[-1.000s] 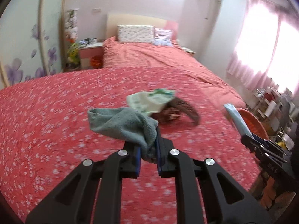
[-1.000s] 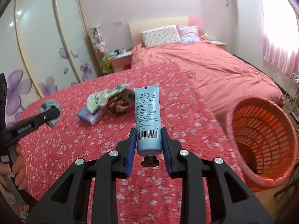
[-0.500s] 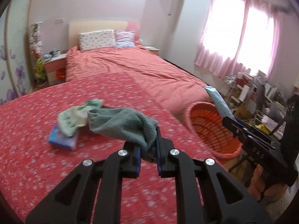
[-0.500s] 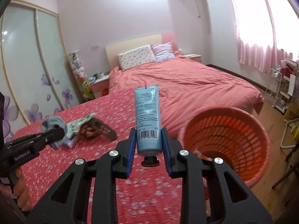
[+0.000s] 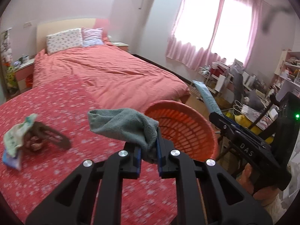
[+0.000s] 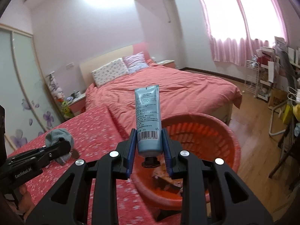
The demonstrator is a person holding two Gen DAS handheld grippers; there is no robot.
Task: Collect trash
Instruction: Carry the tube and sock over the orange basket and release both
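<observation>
My left gripper (image 5: 148, 149) is shut on a grey-green towel cloth (image 5: 121, 124), which sticks out up and to the left over the bed's edge. Just beyond it to the right stands the orange lattice basket (image 5: 187, 129). My right gripper (image 6: 149, 136) is shut on a blue tube (image 6: 148, 110), cap toward me, in front of the basket (image 6: 217, 138). Some trash lies in the basket's bottom. In the right wrist view, the left gripper (image 6: 62, 147) and its cloth (image 6: 56, 136) show at the left. In the left wrist view, the right gripper (image 5: 220, 119) holds the tube (image 5: 207, 98).
On the red flowered bedspread (image 5: 65, 97), a pale green cloth (image 5: 16, 136), a brown strap-like item (image 5: 54, 136) and a blue packet (image 5: 10, 161) lie in a pile. Cluttered shelves and a rack (image 6: 262, 80) stand by the window. Wooden floor (image 6: 253, 131) lies right of the basket.
Both grippers have swung to the right, away from the trash pile on the bed and toward the orange basket, which now sits close ahead. Both grips are unchanged.
</observation>
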